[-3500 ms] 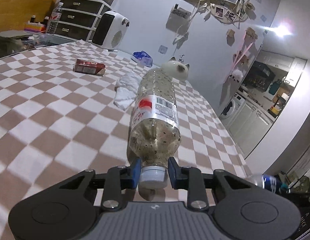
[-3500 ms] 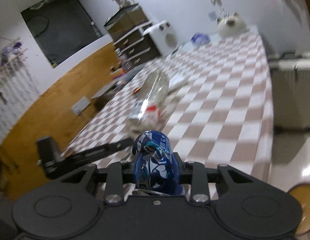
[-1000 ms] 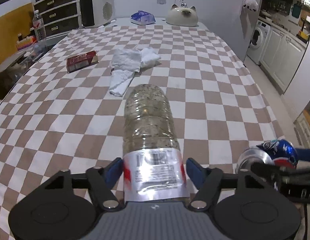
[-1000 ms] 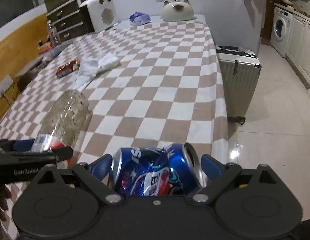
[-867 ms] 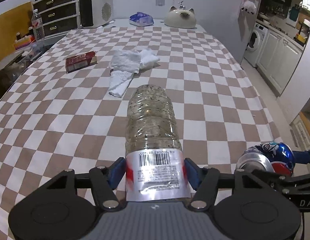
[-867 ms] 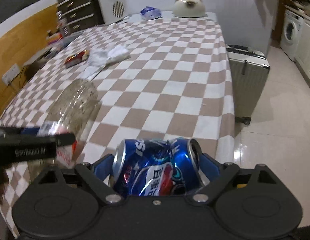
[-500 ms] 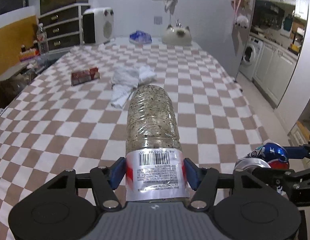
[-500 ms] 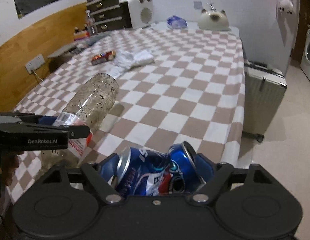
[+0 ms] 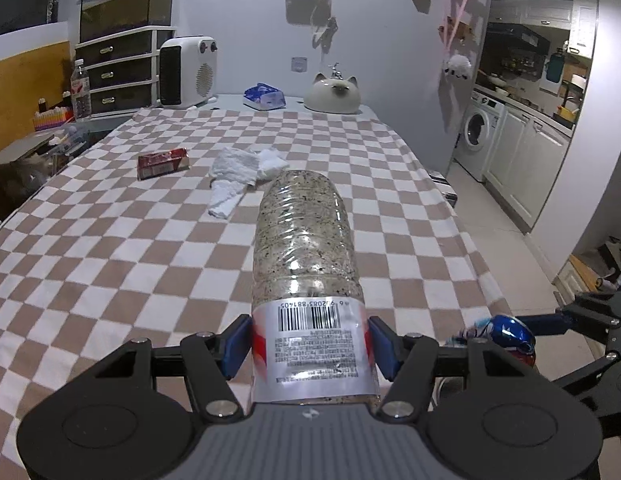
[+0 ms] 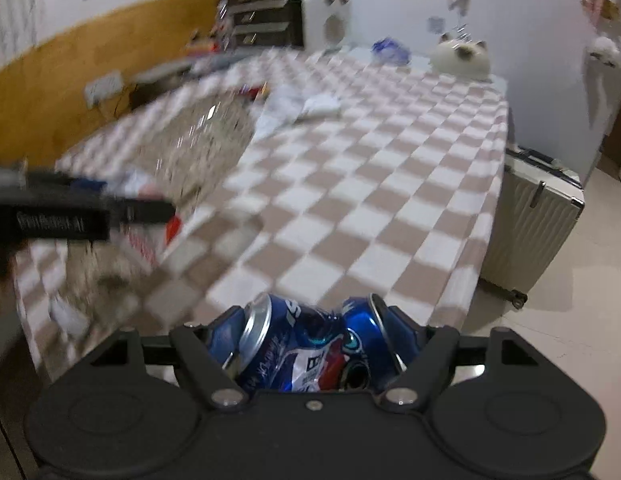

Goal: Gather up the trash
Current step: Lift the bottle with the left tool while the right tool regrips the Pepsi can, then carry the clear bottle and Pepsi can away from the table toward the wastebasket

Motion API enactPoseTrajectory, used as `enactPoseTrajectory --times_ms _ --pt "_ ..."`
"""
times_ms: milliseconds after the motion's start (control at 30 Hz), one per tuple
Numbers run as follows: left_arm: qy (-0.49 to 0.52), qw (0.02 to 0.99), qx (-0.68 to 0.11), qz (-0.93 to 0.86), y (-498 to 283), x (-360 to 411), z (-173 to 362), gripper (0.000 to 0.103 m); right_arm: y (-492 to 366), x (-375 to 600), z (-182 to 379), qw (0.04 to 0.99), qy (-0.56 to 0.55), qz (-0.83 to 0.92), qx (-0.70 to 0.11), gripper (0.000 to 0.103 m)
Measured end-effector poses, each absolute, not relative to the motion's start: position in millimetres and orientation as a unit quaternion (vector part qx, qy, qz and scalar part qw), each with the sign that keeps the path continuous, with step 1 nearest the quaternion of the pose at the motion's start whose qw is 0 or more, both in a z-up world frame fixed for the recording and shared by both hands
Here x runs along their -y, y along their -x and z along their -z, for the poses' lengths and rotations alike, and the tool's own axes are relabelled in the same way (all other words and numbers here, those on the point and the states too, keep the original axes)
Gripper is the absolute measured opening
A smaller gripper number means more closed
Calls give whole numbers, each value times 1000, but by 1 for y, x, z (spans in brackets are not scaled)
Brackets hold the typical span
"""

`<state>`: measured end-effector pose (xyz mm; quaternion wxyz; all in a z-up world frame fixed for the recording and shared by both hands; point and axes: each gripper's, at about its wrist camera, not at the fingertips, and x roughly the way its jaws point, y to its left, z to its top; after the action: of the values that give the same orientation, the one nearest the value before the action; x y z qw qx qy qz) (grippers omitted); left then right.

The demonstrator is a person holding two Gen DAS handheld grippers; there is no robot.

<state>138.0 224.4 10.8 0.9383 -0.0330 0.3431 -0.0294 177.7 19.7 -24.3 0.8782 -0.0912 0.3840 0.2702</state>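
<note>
Left gripper (image 9: 308, 346) clamped across the labelled band of a clear plastic bottle (image 9: 306, 264), which projects forward above the checkered tablecloth (image 9: 110, 248); the label zone likely offers the stiffest purchase. Right gripper (image 10: 310, 350) closed end-to-end on a crushed blue soda can (image 10: 310, 352), held past the table's near edge. Both items appear lifted for carrying to a bin, which is not visible. A crumpled white tissue (image 9: 240, 172) and a red packet (image 9: 163, 163) lie uncollected on the cloth.
</note>
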Motion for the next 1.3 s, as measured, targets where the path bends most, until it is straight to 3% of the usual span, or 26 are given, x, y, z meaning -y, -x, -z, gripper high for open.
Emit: enactPoseTrajectory --times_ms 333,1300 --pt "37 939 -339 43 -118 -219 -6 63 -140 -12 22 870 165 -278 -372 78" --pt "36 953 -297 49 -96 -202 -20 63 -105 26 9 919 104 -272 -267 68"
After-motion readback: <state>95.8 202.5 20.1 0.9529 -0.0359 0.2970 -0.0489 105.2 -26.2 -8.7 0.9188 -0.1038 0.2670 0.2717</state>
